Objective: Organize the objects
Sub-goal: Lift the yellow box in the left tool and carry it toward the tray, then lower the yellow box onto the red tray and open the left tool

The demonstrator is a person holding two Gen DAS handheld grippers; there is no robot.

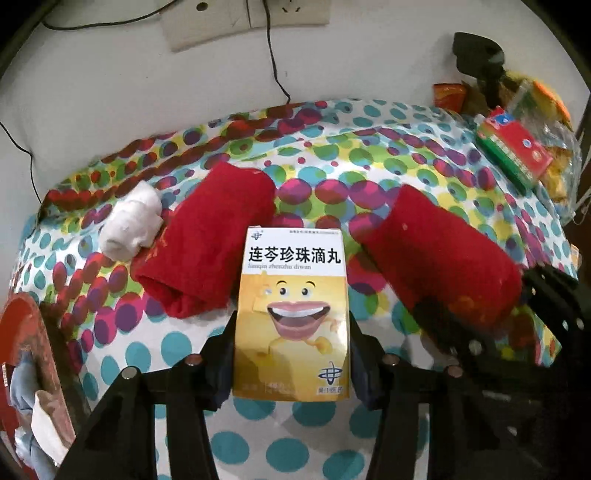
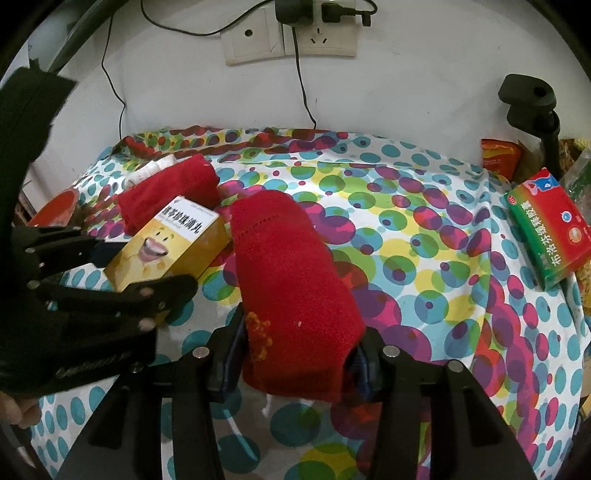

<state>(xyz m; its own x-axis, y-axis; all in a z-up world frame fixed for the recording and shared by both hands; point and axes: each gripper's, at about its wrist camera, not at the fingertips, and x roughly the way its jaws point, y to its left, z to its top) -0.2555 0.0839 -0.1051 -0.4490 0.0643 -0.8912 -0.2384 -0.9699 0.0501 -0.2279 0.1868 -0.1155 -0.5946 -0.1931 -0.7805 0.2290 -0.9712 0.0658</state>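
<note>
Left wrist view: the left gripper (image 1: 291,354) is seen clamped on a yellow medicine box (image 1: 291,314), which is held upright between the black fingers (image 1: 218,354) with its printed face toward the camera. In the right wrist view the right gripper (image 2: 295,347) is clamped on a rolled red towel (image 2: 295,273), whose length runs forward from the fingers toward 12 o'clock. There the left gripper (image 2: 147,258) and its box (image 2: 166,243) are seen at 9 to 10 o'clock, just beside the towel.

A second red towel roll (image 1: 207,240) is found lying on the table (image 1: 321,122) at 11 o'clock of the left gripper, touching a small white cloth roll (image 1: 131,225) on its far left side. The box hides part of that roll's near end. The held towel (image 1: 439,254) is seen at 2 o'clock, with the right gripper (image 1: 491,317) at its near end.

At 2 o'clock by the table's right edge a red and green medicine box (image 2: 545,225) is laid, with snack packets (image 2: 496,155) and a black clamp stand (image 2: 532,99) behind it. The dotted cloth between the towels and the far wall is left bare toward 12 o'clock; a wall socket (image 2: 291,33) with cables is mounted above.
</note>
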